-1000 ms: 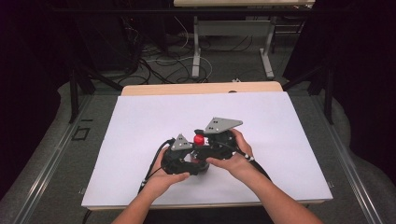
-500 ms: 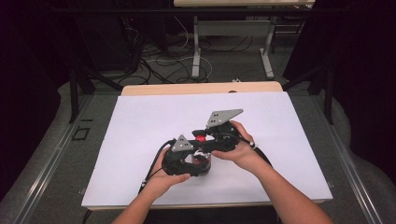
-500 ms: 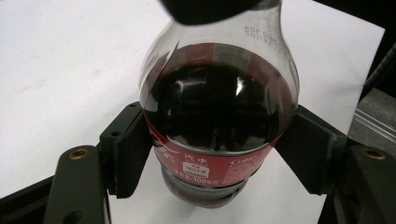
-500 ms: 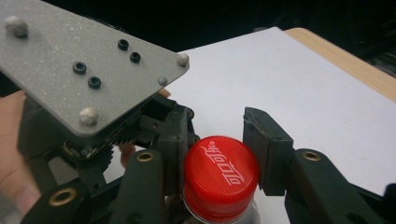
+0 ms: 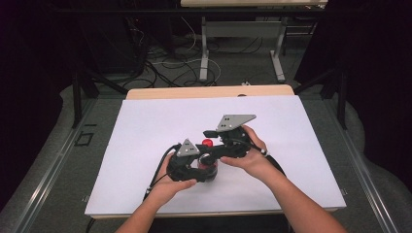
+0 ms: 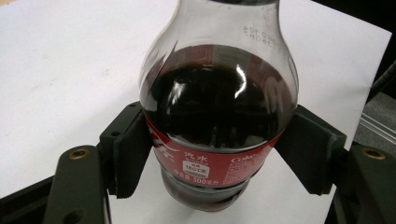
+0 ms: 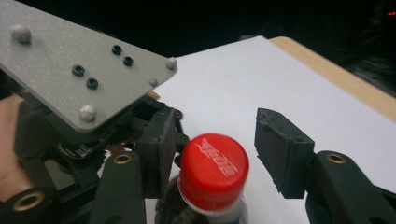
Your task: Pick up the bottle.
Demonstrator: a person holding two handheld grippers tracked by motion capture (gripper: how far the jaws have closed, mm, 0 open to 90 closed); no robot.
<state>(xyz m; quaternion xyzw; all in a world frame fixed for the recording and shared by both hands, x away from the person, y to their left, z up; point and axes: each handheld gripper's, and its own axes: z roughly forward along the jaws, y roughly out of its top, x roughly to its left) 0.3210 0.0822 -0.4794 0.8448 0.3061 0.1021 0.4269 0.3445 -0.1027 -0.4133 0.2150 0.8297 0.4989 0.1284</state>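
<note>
A small cola bottle (image 6: 219, 107) with a red label stands upright on the white sheet (image 5: 145, 131). My left gripper (image 6: 219, 158) is shut on its body, and both pads (image 6: 130, 154) press on the label. In the high view that gripper (image 5: 200, 167) sits near the table's front, left of centre. The red cap (image 7: 214, 170) lies between the jaws of my right gripper (image 7: 217, 144). Those jaws have just been opening, and a gap shows between the cap and the right-hand pad (image 7: 280, 144). From above, the right gripper (image 5: 210, 137) reaches in over the cap (image 5: 207, 142).
The white sheet covers a wooden table whose far edge (image 5: 209, 91) shows bare. The left gripper's grey plate (image 7: 79, 65) stands close by the right gripper's jaws. Table legs and cables (image 5: 194, 63) lie on the floor beyond.
The right gripper and its grey plate have shifted slightly up and away over the cap. The left hand and the bottle have stayed put.
</note>
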